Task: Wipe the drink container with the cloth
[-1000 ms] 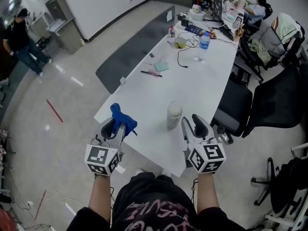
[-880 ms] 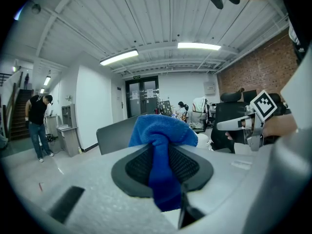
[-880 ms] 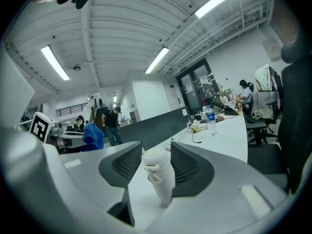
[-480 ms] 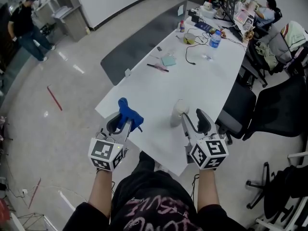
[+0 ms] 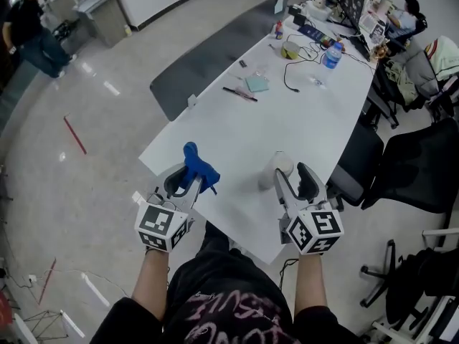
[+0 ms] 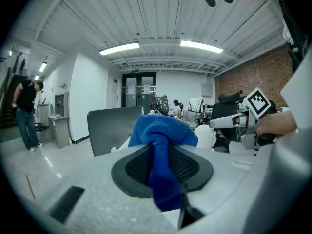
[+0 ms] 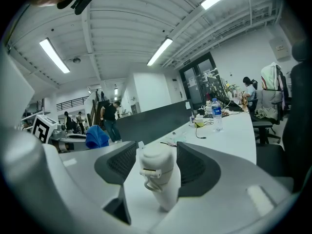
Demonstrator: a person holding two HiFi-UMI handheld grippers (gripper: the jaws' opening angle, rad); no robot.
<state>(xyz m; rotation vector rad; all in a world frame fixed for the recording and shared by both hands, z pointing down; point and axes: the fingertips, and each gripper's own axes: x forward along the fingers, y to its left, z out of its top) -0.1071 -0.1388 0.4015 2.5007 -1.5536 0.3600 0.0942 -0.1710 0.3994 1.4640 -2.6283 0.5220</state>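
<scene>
The white drink container (image 5: 277, 170) stands upright on the table (image 5: 287, 120), lid on, directly between the right gripper (image 5: 290, 175) jaws; its wall is opaque, so its contents cannot be told. Those jaws have just been opening and stand spread, with a pad close on either side of the container and neither pressing it. The left gripper (image 5: 186, 180) jaws are pinched on the blue cloth (image 5: 197, 166), which bunches up beyond their tips and hangs below them. Both forearms reach forward side by side, and the grippers point slightly below level at the table's near edge.
</scene>
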